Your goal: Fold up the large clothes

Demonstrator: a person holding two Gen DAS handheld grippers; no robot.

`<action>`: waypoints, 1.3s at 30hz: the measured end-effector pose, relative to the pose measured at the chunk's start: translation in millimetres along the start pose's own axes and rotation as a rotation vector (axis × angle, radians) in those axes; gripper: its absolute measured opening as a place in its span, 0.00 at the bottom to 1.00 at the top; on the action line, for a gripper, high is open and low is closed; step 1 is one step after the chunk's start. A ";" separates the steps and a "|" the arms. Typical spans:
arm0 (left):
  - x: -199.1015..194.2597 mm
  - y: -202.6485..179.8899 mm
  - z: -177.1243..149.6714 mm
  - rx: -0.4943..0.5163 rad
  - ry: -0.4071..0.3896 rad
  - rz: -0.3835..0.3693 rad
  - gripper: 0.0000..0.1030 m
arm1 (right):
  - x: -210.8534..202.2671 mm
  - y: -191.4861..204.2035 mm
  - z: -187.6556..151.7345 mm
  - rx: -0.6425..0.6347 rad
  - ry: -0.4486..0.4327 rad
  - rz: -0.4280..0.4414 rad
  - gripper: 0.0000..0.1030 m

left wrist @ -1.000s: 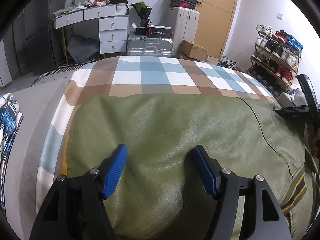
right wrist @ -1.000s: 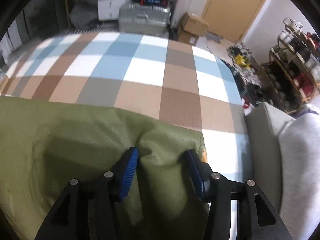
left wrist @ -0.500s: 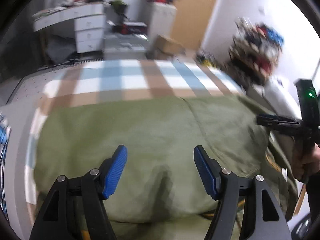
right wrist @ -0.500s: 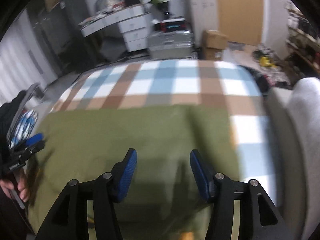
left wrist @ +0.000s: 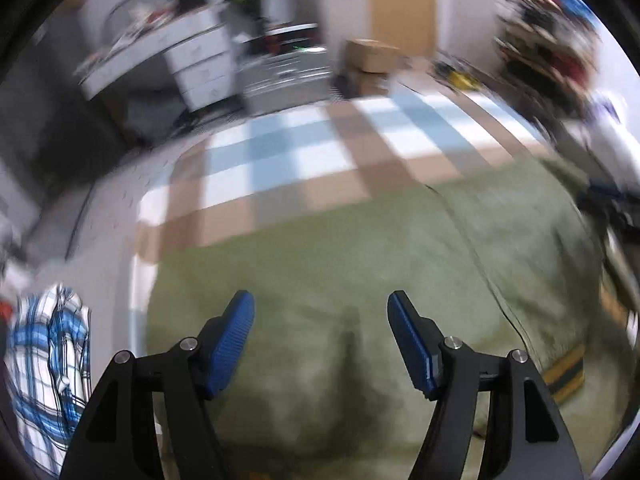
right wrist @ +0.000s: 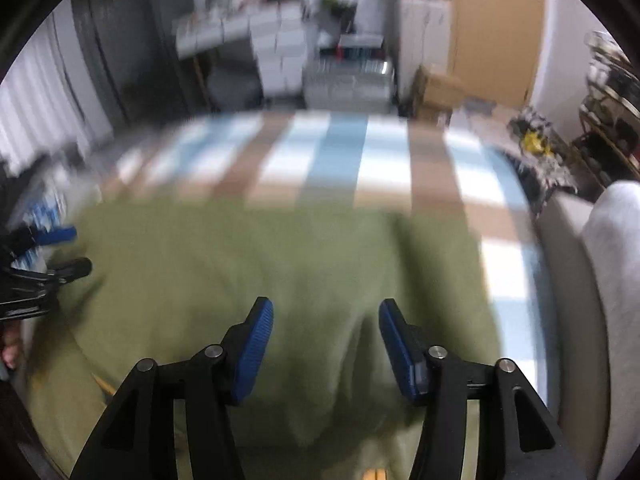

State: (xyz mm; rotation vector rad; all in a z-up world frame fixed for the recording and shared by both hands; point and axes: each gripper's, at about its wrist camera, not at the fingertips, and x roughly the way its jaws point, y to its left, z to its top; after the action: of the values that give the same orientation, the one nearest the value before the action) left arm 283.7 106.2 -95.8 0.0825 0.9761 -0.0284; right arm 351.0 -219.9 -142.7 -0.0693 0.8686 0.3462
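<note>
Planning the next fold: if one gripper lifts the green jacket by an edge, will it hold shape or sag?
The green jacket would likely sag: it lies in soft wrinkles on the checked bedcover. It looks thick, so probably fairly heavy. Its matte cloth seems unlikely to slip.

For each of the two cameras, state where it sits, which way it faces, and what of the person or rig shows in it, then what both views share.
Left wrist: sits on the left gripper, looking forward and down over the green garment toward the drawers; its own open jaws show, the other gripper blurred at the right edge.
Right wrist: sits on the right gripper, facing the same way; its own jaws, opening with nothing between them, plus the left gripper and a hand at the left edge.
Shared: the green garment, the checked blanket and the white drawers.
</note>
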 end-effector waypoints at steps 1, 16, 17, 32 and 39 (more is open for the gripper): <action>9.8 10.6 1.4 -0.030 0.034 -0.019 0.63 | 7.8 3.2 6.0 -0.020 0.025 -0.045 0.56; 6.9 11.6 -38.4 -0.072 0.036 -0.160 0.64 | 0.5 -10.0 -15.7 0.039 0.044 -0.049 0.55; 14.0 5.2 -44.0 -0.044 0.051 -0.163 0.64 | 5.3 -4.2 -26.8 0.013 0.076 -0.052 0.55; 35.6 -4.5 -57.5 -0.001 0.076 -0.096 0.68 | 32.1 32.7 -58.7 -0.142 0.143 -0.109 0.59; 33.1 -5.5 -65.5 0.000 0.026 -0.085 0.69 | 26.1 30.8 -66.3 -0.103 0.087 -0.117 0.59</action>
State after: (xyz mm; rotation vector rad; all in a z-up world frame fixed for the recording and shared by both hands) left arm 247.8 106.5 -160.0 0.0417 1.0048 -0.1054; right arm 307.8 -197.0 -203.0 -0.2314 0.9277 0.2798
